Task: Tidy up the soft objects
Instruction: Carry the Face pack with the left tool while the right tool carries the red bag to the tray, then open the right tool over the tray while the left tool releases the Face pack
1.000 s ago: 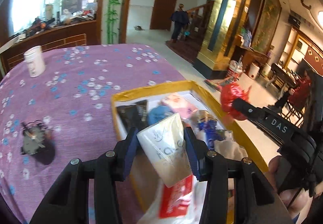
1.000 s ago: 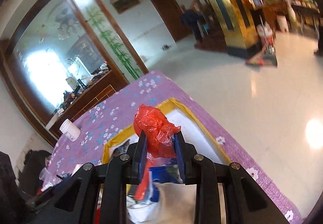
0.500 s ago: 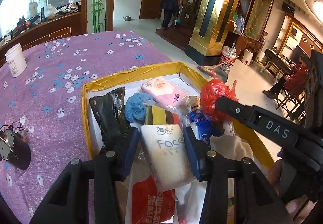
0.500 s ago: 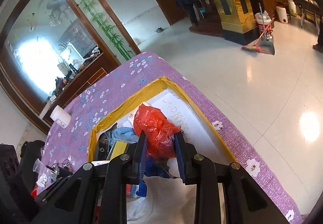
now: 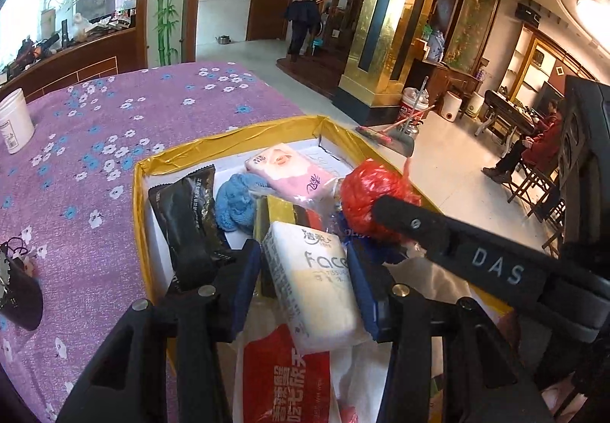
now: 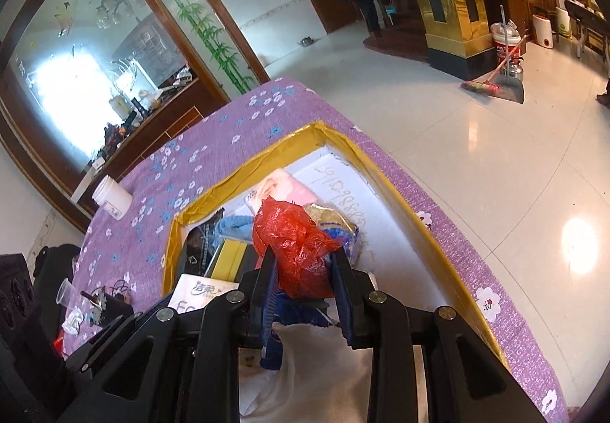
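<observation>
White tissue pack (image 5: 316, 282), long axis pointing forward, clamped in left hand-held gripper (image 5: 305, 282); right hand-held gripper (image 6: 303, 270) clamps red bag (image 6: 299, 247).

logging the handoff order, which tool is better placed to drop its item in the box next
Right, probably. The right tool holds the red bag over bare box floor; the left tool's tissue pack hangs over piled items.

2 tissue packs (image 5: 312, 282) (image 5: 289, 171), 1 red bag (image 5: 371, 194), 1 blk pouch (image 5: 187, 217), 1 box (image 5: 228, 140).
</observation>
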